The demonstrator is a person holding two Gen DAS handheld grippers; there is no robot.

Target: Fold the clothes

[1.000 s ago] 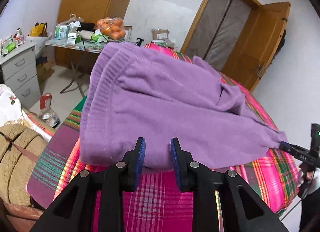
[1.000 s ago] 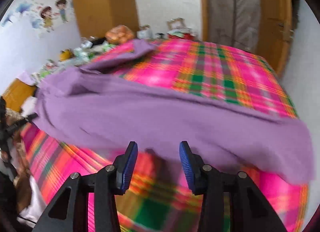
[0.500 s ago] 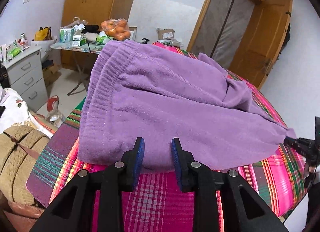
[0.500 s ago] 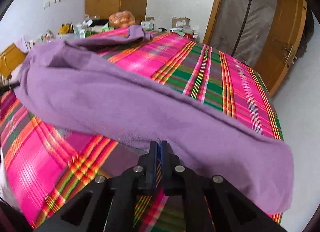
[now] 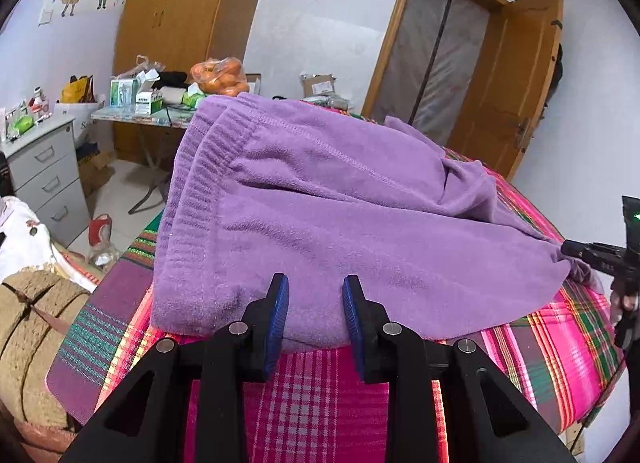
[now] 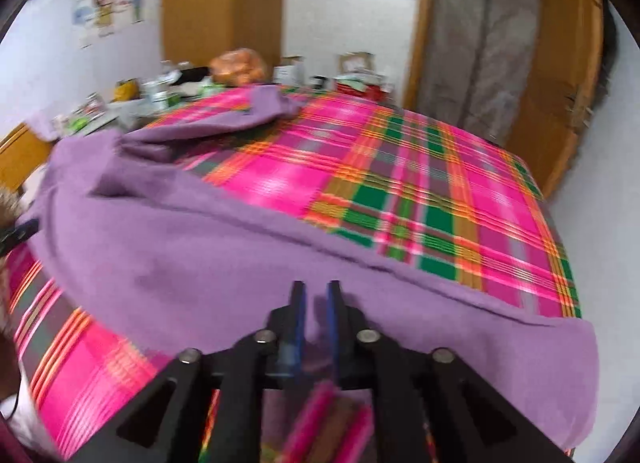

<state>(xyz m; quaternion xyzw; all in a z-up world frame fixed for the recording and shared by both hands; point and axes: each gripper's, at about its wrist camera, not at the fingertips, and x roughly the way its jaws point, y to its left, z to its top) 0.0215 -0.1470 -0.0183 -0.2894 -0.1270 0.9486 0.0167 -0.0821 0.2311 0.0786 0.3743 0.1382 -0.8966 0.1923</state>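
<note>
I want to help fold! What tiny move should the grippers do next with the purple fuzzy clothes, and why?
Probably close the left gripper on the near edge of the purple fleece garment. Its jaws stand open right at that edge on the pink plaid bedspread, while the right gripper looks pinched on the far end. With both ends held, the fabric could be lifted and folded.

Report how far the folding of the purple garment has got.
Done: the purple garment lies on the plaid bed, doubled at its ribbed edge. In hand: the right hand-held gripper is nearly shut on the garment's near edge, which the left wrist view shows pinched at the far right; the left hand-held gripper is open at the near hem, gripping nothing. Left: the long spread-out part is not folded.
</note>
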